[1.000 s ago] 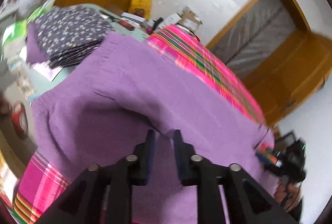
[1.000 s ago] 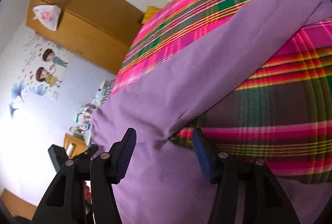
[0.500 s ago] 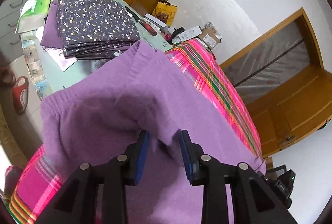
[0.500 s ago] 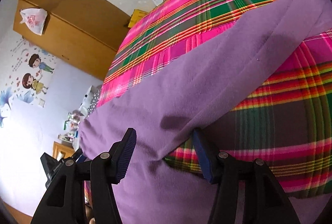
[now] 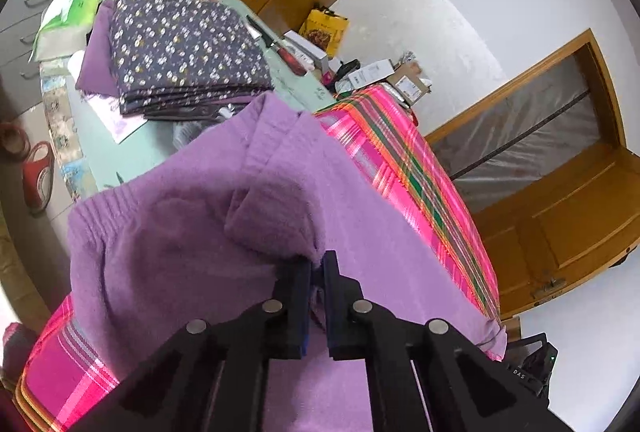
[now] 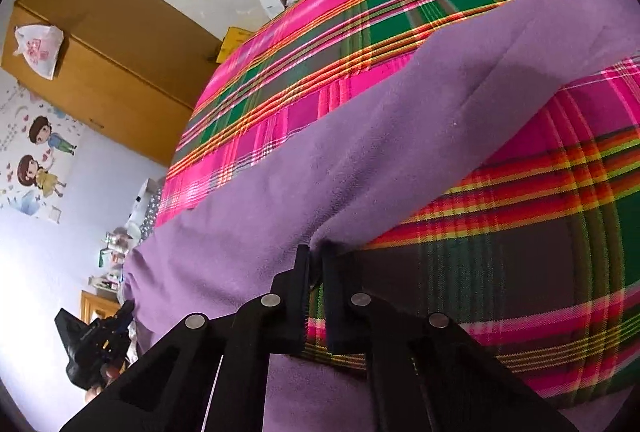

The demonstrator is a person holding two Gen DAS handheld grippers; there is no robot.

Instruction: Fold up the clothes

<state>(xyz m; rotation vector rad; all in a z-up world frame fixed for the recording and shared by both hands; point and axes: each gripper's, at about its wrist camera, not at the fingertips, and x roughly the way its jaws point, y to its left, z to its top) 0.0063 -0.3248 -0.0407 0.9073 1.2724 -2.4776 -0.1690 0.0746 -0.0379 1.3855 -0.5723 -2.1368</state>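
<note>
We clamp the left gripper [image 5: 316, 266] and right gripper [image 6: 316, 256], jaws just closed, on the purple sweater [image 5: 192, 232] spread across the plaid bedcover [image 6: 400, 32]; its sleeve [image 6: 500, 80] stretches away from the right claw.

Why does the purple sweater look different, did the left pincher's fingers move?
Yes. The left gripper has just been closing, pinching the purple sweater fold.

Pink plaid bedspread [image 5: 404, 168] covers the bed. Red slipper [image 5: 38, 176] on the floor, yellow bag [image 5: 324, 28] by the wall. Cartoon sticker [image 6: 40, 156] beside wooden cabinet [image 6: 116, 68].
</note>
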